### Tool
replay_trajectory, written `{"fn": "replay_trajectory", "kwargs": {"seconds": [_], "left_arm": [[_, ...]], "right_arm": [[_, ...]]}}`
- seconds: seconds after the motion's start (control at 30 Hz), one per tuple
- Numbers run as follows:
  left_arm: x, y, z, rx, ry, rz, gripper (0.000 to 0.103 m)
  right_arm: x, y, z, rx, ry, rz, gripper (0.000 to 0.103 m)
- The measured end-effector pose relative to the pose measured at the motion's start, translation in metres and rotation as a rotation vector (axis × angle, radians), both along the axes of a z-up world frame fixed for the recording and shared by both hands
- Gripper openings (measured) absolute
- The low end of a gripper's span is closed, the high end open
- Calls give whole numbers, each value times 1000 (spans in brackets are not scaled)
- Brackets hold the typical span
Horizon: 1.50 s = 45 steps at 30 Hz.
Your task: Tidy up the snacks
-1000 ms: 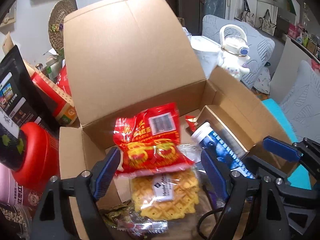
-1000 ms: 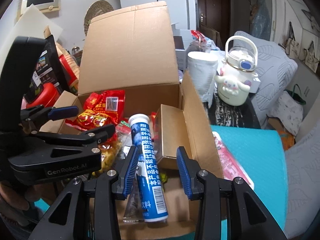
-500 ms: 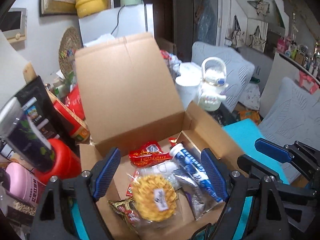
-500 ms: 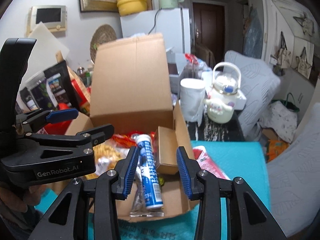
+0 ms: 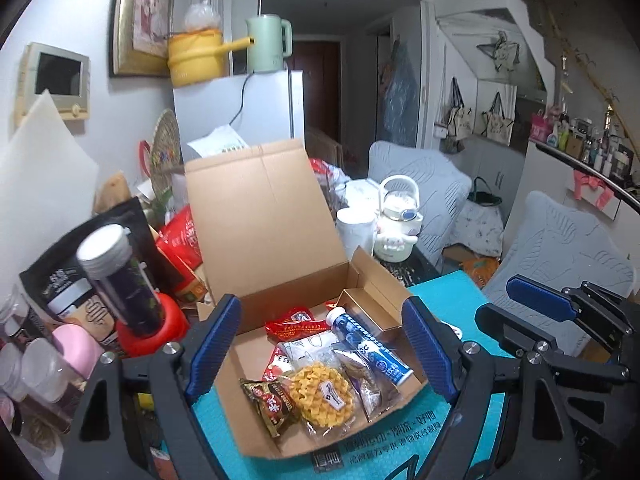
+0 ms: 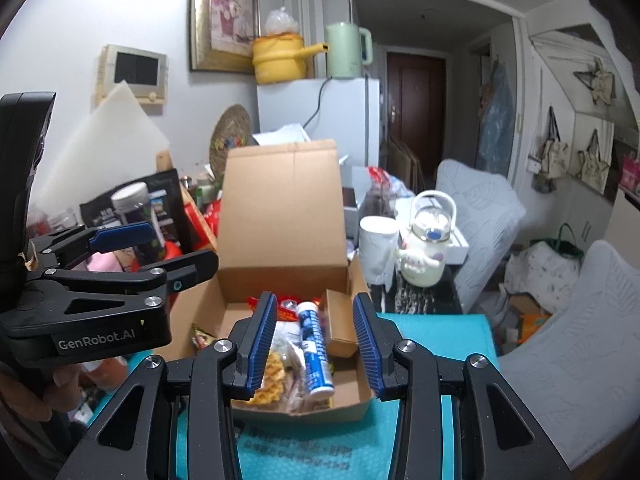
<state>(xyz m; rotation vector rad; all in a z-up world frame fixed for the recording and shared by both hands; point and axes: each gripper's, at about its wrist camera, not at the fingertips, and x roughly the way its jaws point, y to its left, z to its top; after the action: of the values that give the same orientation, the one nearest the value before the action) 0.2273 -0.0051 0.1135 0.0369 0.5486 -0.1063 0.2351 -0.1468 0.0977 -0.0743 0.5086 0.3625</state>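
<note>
An open cardboard box point(image 5: 264, 220) with its lid upright sits on a teal mat point(image 5: 448, 292). Inside lie a red packet point(image 5: 294, 325), a blue-and-white tube point(image 5: 370, 346), a yellow waffle snack point(image 5: 320, 394), a dark red packet point(image 5: 272, 404) and clear wrappers. The box also shows in the right wrist view point(image 6: 280, 220) with the tube point(image 6: 316, 344). My left gripper point(image 5: 320, 350) is open and empty, above the box's near side. My right gripper point(image 6: 316, 340) is open and empty, held back over the box's front.
Jars, a dark bottle point(image 5: 120, 280) on a red base and snack bags crowd the left. A white cup point(image 5: 354, 228) and a white kettle-shaped bottle point(image 5: 398, 220) stand behind the box on the right. A fridge point(image 5: 240, 112) stands behind.
Both grippers have pulled back and up from the box, so it looks smaller and farther. The snacks stay in the box. Both grippers remain open.
</note>
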Motion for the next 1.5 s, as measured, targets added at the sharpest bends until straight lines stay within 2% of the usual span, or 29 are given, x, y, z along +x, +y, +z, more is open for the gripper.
{"fn": "replay_trajectory", "kwargs": {"seconds": [0.07, 0.13, 0.2, 0.3, 0.4, 0.5, 0.6, 0.93, 1.5], "left_arm": [[-13, 0, 4, 0, -18, -5, 83], [-27, 1, 6, 2, -36, -10, 83], [-38, 1, 6, 0, -46, -15, 84], [-58, 3, 6, -13, -65, -16, 95], [-76, 3, 4, -13, -84, -19, 98], [-92, 4, 2, -17, -89, -27, 99], [-107, 3, -3, -8, -96, -23, 99], [-136, 5, -28, -4, -60, -19, 99], [-151, 6, -58, -22, 4, -3, 99]], "right_arm": [[-11, -1, 4, 0, -16, -4, 41], [-25, -3, 9, 4, -34, -9, 50], [-39, -5, 13, 10, -55, -13, 54], [-58, -7, 16, 12, -79, -22, 62], [-76, -10, 15, 9, -92, -35, 72], [-90, -11, 14, -3, -98, -65, 73], [-106, -11, 8, -8, -94, -66, 78], [-136, -14, -19, 3, -43, -111, 78], [-157, -20, -45, 2, 11, -128, 78]]}}
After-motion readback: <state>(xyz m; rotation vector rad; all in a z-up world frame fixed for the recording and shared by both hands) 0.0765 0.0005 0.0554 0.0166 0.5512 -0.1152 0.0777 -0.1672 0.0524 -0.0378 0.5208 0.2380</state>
